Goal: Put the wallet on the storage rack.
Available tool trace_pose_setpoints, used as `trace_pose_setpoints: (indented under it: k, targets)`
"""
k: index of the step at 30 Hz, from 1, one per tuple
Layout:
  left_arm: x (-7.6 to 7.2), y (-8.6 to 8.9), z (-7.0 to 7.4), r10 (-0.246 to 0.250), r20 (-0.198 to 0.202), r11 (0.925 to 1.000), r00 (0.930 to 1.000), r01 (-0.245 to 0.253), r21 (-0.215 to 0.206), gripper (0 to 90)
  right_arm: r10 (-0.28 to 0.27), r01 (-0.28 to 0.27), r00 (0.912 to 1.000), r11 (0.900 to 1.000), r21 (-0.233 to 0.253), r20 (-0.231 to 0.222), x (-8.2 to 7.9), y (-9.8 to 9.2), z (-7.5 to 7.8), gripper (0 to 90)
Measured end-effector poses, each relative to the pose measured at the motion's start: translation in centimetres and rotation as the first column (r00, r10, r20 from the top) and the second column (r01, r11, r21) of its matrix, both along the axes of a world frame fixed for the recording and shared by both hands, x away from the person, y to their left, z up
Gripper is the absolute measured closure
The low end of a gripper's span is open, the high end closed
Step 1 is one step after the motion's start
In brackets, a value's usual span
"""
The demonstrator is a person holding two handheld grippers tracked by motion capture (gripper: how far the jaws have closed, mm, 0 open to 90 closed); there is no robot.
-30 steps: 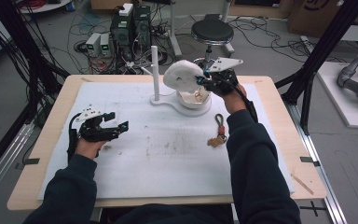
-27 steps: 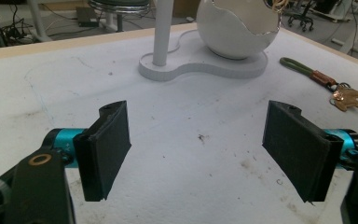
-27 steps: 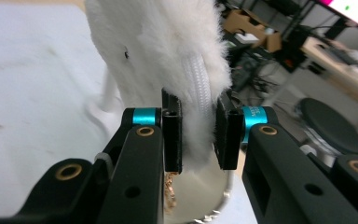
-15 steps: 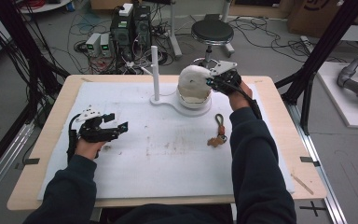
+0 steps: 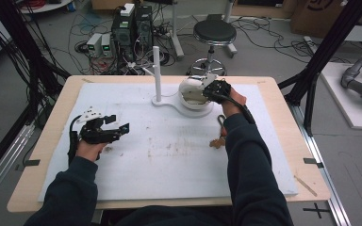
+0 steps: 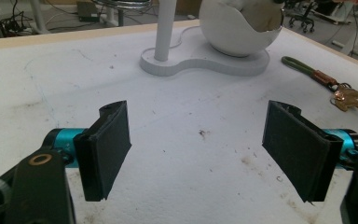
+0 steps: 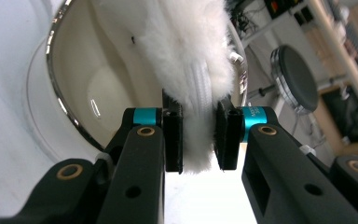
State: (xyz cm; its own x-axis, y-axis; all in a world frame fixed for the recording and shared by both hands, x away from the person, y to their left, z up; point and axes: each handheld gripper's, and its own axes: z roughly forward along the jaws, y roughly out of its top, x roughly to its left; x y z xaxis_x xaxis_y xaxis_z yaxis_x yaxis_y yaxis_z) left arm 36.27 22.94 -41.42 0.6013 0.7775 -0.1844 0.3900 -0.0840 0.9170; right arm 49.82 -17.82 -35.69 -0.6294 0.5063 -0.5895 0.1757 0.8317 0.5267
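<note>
My right fingers (image 7: 199,135) pinch white fluffy fabric (image 7: 186,60) over glossy white egg-shaped bowl (image 7: 98,88) | left fingers (image 6: 200,154) wide, idle | risk: fabric slips, snags chrome rim.

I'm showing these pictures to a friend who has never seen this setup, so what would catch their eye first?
Probably the white bowl on its white stand at the far middle of the table, where the right gripper has its fingers shut on a fluffy white cloth at the bowl's mouth. Next, the left gripper held open over the bare white mat, and the keys beside the right sleeve.
</note>
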Motion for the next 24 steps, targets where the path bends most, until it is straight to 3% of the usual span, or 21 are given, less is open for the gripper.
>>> trace_pose_setpoints:
  k: [1,3,4,6,7,8,9,10,14,16,17,20,23,24]
  targets:
    - [0.0,0.0,0.0,0.003,0.000,1.0000,1.0000,-0.003,-0.003,23.1,-0.022,0.022,0.9997,0.999,0.036,0.004,0.0,-0.1,-0.2,74.7]
    - [0.0,0.1,0.0,-0.001,-0.001,1.0000,1.0000,0.001,-0.002,23.1,-0.060,0.061,0.9981,0.988,0.143,-0.011,-0.1,-0.8,-0.4,60.4]
    - [0.0,0.1,0.0,0.000,-0.003,1.0000,1.0000,0.000,-0.005,23.0,-0.084,0.088,0.9961,0.968,0.237,-0.027,-0.6,-1.7,-0.4,48.9]
    - [0.1,0.1,-0.1,0.001,-0.004,1.0000,1.0000,-0.001,-0.007,23.0,-0.087,0.123,0.9898,0.923,0.364,-0.113,-1.2,-3.2,0.1,41.9]
    - [0.1,0.1,0.0,0.000,-0.004,1.0000,1.0000,0.000,-0.008,23.0,-0.087,0.123,0.9898,0.923,0.364,-0.113,-1.2,-3.2,0.1,41.9]
    - [0.0,0.1,0.0,0.003,0.000,1.0000,1.0000,-0.003,-0.005,23.1,-0.075,0.138,0.9857,0.877,0.461,-0.151,-2.2,-4.8,0.6,38.2]
    - [0.0,0.1,0.0,0.008,0.004,0.9999,1.0000,-0.008,-0.009,23.1,-0.075,0.138,0.9857,0.877,0.461,-0.151,-2.2,-4.8,0.6,38.2]
    - [0.0,0.2,0.0,0.008,0.006,0.9999,1.0000,-0.008,-0.009,23.3,-0.064,0.134,0.9856,0.862,0.490,-0.156,-2.9,-5.6,0.7,37.9]
    - [0.1,0.5,0.1,0.030,0.015,0.9992,0.9994,-0.030,-0.028,23.3,-0.066,0.135,0.9876,0.820,0.556,-0.142,-6.1,-8.4,0.2,34.3]
    - [0.1,0.6,0.1,0.034,0.023,0.9992,0.9991,-0.034,-0.024,23.3,-0.091,0.157,0.9853,0.816,0.556,-0.145,-8.3,-10.2,-0.8,30.8]
    - [0.1,0.6,0.1,0.037,0.028,0.9991,0.9989,-0.037,-0.019,23.3,-0.100,0.171,0.9827,0.809,0.562,-0.156,-9.0,-10.7,-1.2,29.5]
    - [0.1,0.5,0.1,0.037,0.038,0.9992,0.9986,-0.036,-0.017,23.3,-0.102,0.187,0.9786,0.804,0.564,-0.179,-10.0,-11.5,-1.9,29.4]
    - [0.1,0.5,0.1,0.039,0.038,0.9992,0.9985,-0.038,-0.010,23.3,-0.102,0.205,0.9735,0.785,0.585,-0.204,-11.8,-12.4,-3.0,28.3]
    - [0.1,0.5,0.1,0.039,0.037,0.9992,0.9985,-0.039,-0.006,23.3,-0.102,0.206,0.9734,0.782,0.588,-0.206,-12.1,-12.6,-3.3,27.5]
